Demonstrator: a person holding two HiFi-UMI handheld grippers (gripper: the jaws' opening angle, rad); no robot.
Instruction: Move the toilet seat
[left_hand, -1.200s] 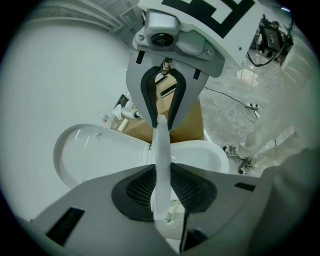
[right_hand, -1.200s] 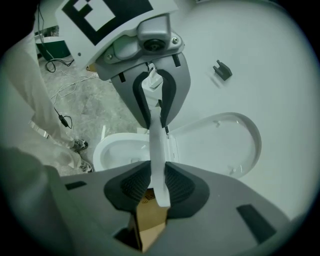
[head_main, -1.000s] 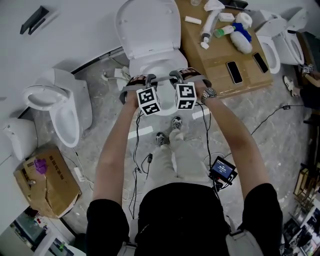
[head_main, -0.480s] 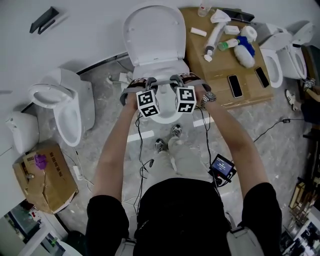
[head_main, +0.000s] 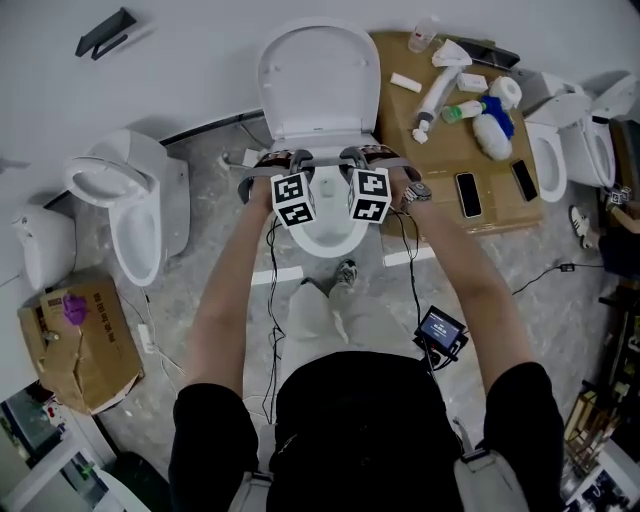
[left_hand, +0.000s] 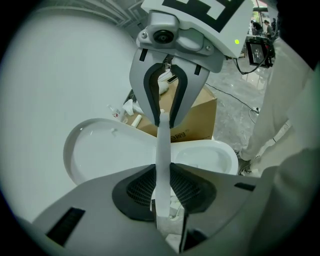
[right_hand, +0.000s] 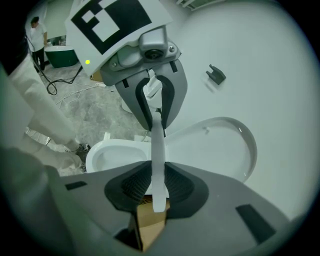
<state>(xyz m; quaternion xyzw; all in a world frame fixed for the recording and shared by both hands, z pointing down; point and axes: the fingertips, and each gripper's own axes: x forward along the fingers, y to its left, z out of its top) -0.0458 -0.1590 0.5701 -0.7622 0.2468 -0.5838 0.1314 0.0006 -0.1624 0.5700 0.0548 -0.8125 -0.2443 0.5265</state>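
the seat (left_hand: 163, 150) shows as a thin white strip, edge-on, raised off the bowl (head_main: 330, 235) and apart from the lid (head_main: 318, 75), which stands open against the wall behind the bowl. the left gripper (left_hand: 162, 186) has its fingers clamped on the seat's edge, the ribbed pads pressing it from both sides. the right gripper (right_hand: 157, 186) is clamped on the same strip in the same way, facing the left one, so each gripper view shows the other gripper's tips pinching the far end of the strip. in the head view both grippers sit side by side above the bowl's rear half, just in front of the lid, with the marker cubes close together but not touching. right of the bowl lies a flat cardboard box (head_main: 440, 130) with bottles and two phones (head_main: 467, 194) on it. left of the bowl stands a second toilet (head_main: 130, 210), well apart from it.
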